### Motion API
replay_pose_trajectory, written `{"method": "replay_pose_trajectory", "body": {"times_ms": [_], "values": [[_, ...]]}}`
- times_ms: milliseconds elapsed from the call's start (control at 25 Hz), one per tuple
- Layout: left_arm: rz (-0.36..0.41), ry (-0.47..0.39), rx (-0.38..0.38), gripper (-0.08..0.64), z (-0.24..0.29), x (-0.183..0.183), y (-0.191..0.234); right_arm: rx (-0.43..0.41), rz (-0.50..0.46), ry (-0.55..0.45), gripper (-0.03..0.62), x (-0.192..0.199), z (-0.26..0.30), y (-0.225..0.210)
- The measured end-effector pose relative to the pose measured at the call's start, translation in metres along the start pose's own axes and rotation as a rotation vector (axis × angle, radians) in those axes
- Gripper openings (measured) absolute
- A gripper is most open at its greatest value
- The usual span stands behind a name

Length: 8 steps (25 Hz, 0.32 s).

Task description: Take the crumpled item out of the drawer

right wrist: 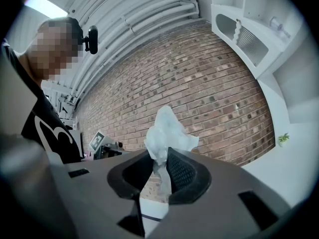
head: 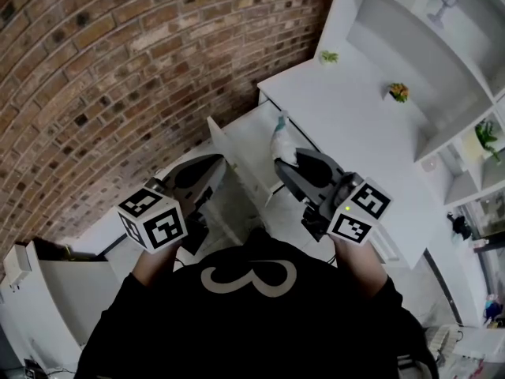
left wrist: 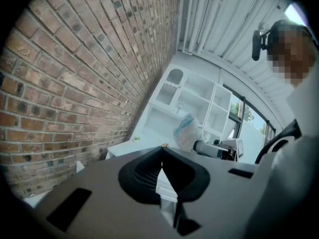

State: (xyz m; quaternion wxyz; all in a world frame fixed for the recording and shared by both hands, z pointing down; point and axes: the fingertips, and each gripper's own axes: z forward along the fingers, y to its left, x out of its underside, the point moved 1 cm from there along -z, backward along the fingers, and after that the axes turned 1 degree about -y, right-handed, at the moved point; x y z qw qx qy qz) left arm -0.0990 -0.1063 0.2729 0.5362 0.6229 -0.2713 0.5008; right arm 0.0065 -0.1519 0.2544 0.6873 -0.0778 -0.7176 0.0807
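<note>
The crumpled item (head: 280,138), a whitish, thin crinkled wad with a blue tint, sticks up from my right gripper (head: 282,163), which is shut on its lower end. In the right gripper view the wad (right wrist: 167,128) rises between the dark ribbed pads (right wrist: 182,172) against the brick wall. It hangs above the open white drawer (head: 246,136), lifted out of it. My left gripper (head: 218,163) is held to the left of the drawer, its jaws shut with nothing between them. In the left gripper view its tips (left wrist: 161,156) meet, and the wad (left wrist: 187,129) shows beyond them in the other gripper.
A white counter (head: 347,109) runs to the right of the drawer, with a small green plant (head: 329,56) and a yellow-orange ornament (head: 399,92) on it. White shelves (head: 442,61) rise behind it. A brick wall (head: 118,69) closes the left side.
</note>
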Motion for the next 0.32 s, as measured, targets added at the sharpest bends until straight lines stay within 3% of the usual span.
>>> {"method": "replay_pose_trajectory", "body": {"times_ms": [320], "values": [[0.006, -0.012, 0.016, 0.003, 0.0051, -0.0007, 0.0033, 0.007, -0.016, -0.004, 0.091, -0.0005, 0.0017, -0.0043]]}}
